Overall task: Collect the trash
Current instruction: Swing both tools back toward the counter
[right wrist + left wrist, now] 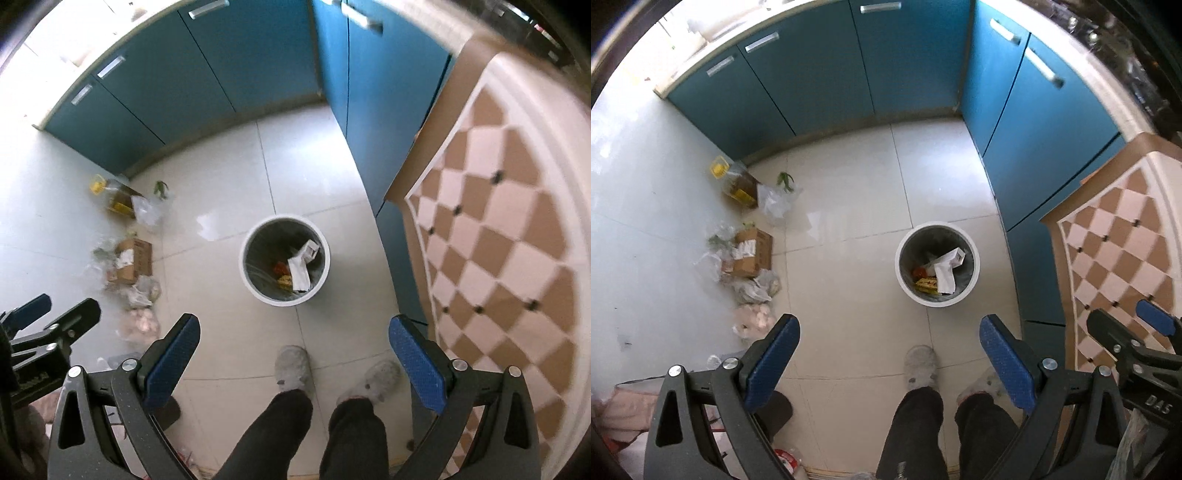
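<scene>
I am standing in a home kitchen. Teal cabinets [820, 70] with metal bar handles [761, 42] are wrapping around the corner under a pale countertop [713, 27]. My slippers [920, 363] are resting on a glossy tiled floor [857, 206], a white bin [937, 264] is sitting near the cabinets, and a checkered tablecloth [509, 236] is covering a table edge.

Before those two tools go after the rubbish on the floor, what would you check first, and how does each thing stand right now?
1. Left tool open and empty: ok.
2. Right tool open and empty: ok.
3. Bin upright with room left: ok, only partly filled.
4. Trash in view: ok, cardboard box and plastic bags lie left of the bin.
5. Floor path clear of the slippers: ok.
6. Whether the oil bottle counts as trash: cannot tell.
</scene>
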The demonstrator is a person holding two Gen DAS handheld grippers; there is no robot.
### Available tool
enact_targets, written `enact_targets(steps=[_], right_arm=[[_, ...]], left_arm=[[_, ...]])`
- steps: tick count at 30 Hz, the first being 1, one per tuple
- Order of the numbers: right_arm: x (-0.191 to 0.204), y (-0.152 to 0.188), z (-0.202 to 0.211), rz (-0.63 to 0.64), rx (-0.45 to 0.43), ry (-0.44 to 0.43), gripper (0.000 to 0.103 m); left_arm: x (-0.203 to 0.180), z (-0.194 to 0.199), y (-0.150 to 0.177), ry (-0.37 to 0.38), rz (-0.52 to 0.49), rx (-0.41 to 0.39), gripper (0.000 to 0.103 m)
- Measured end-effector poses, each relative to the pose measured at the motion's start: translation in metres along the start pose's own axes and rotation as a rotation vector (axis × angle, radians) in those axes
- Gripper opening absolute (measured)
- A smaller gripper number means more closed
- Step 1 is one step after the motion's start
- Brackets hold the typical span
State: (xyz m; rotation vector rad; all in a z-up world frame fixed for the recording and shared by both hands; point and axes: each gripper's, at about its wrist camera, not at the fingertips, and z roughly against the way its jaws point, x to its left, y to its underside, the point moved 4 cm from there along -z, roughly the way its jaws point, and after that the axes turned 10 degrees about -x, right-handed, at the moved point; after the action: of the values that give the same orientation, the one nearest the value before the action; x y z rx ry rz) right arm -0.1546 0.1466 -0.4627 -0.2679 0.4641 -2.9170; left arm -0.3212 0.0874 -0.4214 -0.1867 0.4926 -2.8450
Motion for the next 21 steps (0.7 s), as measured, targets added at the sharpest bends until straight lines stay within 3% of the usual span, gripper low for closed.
enact_targets(steps=[5, 12, 17, 21], right_arm=[[-0.001, -0.003, 0.076, -0.011, -0.043, -0.061, 0.103], [-0.044, -0.002, 0.163, -0.157, -0.115, -0.173, 0.103], [-0.137, 0.016, 0.221, -0.343, -0.192, -0.13, 0.103], [-0.236, 0.058, 0.264, -0.527, -0.255, -0.012, 0.103]], left_arm=[[-0.009, 0.058, -0.005, -0.052, -0.02, -0.05, 0.1], [-0.066, 0.127, -0.031, -0.015, -0.101, -0.199, 0.1], [-0.164, 0.157, -0.045, 0.1, -0.238, -0.252, 0.1], [-0.273, 0.167, -0.027, 0.241, -0.39, -0.201, 0.1]])
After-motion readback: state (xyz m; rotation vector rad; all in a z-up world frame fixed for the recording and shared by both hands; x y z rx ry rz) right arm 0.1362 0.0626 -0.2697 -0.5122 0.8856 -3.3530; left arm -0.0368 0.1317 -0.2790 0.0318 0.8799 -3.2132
